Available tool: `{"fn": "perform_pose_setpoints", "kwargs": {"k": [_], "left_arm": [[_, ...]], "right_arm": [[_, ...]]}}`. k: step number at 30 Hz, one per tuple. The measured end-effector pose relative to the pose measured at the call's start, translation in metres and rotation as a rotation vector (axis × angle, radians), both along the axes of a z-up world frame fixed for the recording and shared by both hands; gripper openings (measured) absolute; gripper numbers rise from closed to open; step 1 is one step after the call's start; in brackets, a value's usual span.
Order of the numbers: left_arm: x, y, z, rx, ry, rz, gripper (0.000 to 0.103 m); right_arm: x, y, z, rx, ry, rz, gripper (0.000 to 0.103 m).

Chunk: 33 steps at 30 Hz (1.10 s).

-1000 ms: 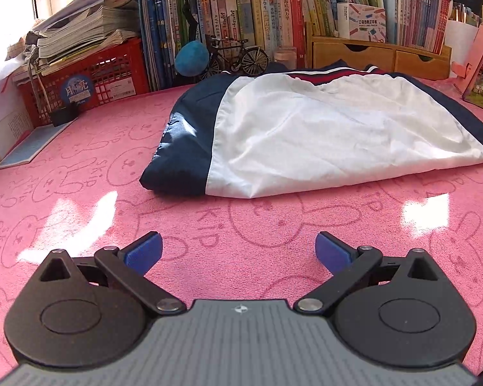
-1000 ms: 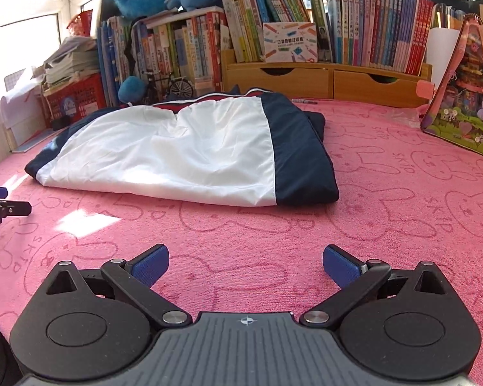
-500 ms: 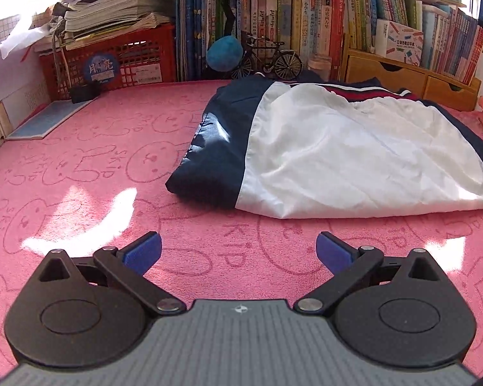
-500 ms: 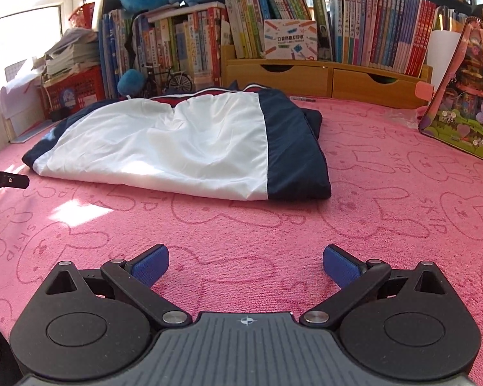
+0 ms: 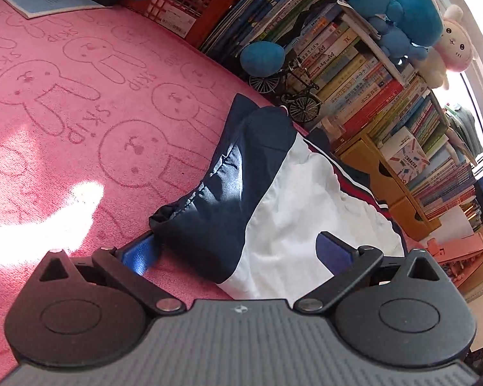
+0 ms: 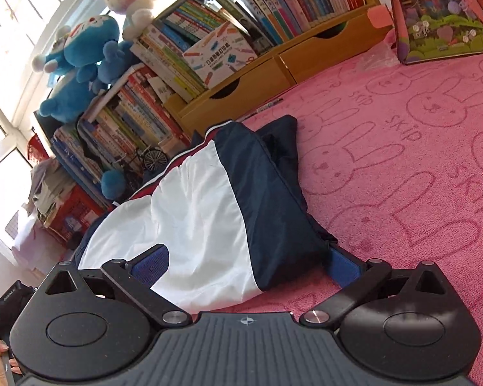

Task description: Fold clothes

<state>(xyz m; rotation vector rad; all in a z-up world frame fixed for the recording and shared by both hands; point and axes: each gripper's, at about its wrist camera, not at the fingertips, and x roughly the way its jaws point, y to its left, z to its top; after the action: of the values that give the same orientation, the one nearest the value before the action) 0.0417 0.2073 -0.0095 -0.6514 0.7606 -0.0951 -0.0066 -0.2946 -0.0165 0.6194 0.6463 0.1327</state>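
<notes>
Both claws gape wide, left gripper and right gripper straddling the folded jacket's near corners, seemingly poised to pinch them.

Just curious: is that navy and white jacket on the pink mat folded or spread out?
Partly folded: the navy and white jacket lies as a compact doubled bundle, no sleeves spread.

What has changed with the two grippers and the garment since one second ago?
Both grippers came forward and rolled sideways. The left gripper now straddles the jacket's left near corner, the right gripper its right near corner. Both remain open; nothing is gripped yet. The jacket lies folded as before on the pink cloth.
</notes>
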Motion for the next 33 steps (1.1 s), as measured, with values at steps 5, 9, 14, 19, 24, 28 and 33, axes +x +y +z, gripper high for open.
{"fn": "perform_pose_setpoints", "kwargs": {"k": [5, 9, 14, 19, 24, 28, 33], "left_arm": [[-0.010, -0.002, -0.006, 0.002, -0.069, 0.017, 0.103], [-0.013, 0.005, -0.012, -0.071, -0.111, 0.034, 0.103], [-0.012, -0.004, -0.010, -0.009, -0.110, 0.036, 0.086], [-0.016, -0.024, -0.009, 0.161, -0.047, 0.157, 0.041], [-0.015, -0.029, -0.013, 0.120, -0.092, 0.133, 0.063], [0.005, -0.028, -0.014, 0.087, -0.075, 0.196, 0.044], [-0.002, -0.030, -0.008, 0.107, -0.081, 0.235, 0.010]], "right_arm": [[0.003, -0.008, -0.003, 0.070, 0.009, -0.020, 0.103], [-0.005, -0.016, -0.008, 0.198, 0.016, -0.035, 0.103], [-0.004, -0.008, -0.006, 0.181, 0.010, -0.019, 0.103], [0.015, -0.002, -0.007, 0.155, -0.001, -0.075, 0.103], [0.014, 0.014, -0.008, 0.031, -0.046, -0.060, 0.103], [0.023, 0.014, -0.009, 0.041, -0.053, -0.070, 0.100], [0.034, 0.007, -0.019, 0.109, 0.043, -0.124, 0.011]]}}
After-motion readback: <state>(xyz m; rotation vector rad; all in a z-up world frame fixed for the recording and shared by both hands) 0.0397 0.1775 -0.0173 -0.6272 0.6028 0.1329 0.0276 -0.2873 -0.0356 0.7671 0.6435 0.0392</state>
